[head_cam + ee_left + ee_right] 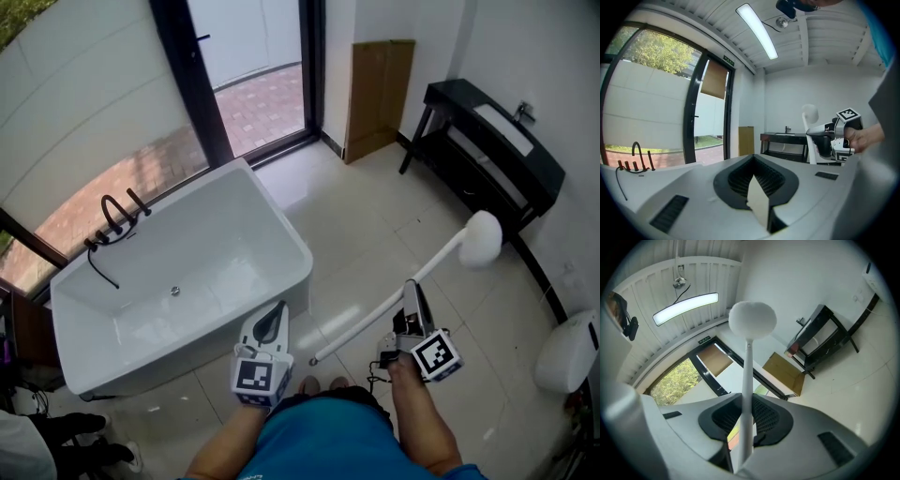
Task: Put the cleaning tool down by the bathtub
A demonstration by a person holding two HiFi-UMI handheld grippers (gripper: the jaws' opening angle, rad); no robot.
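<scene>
Cleaning tool [748, 380]: the handle's near end sinks out of sight inside the right claw [743, 437].
White fixture [567, 352]: cut by the right edge.
Dark objects [66, 436], lower-left corner: partly cropped, cannot tell what they are.

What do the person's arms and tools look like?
The left tool and right tool are white moulded shells with black ribbed inner faces. The left cube and right cube bear black-and-white square markers. Dark wiring sits beside the right tool. Blue shirt, forearms uncovered.
</scene>
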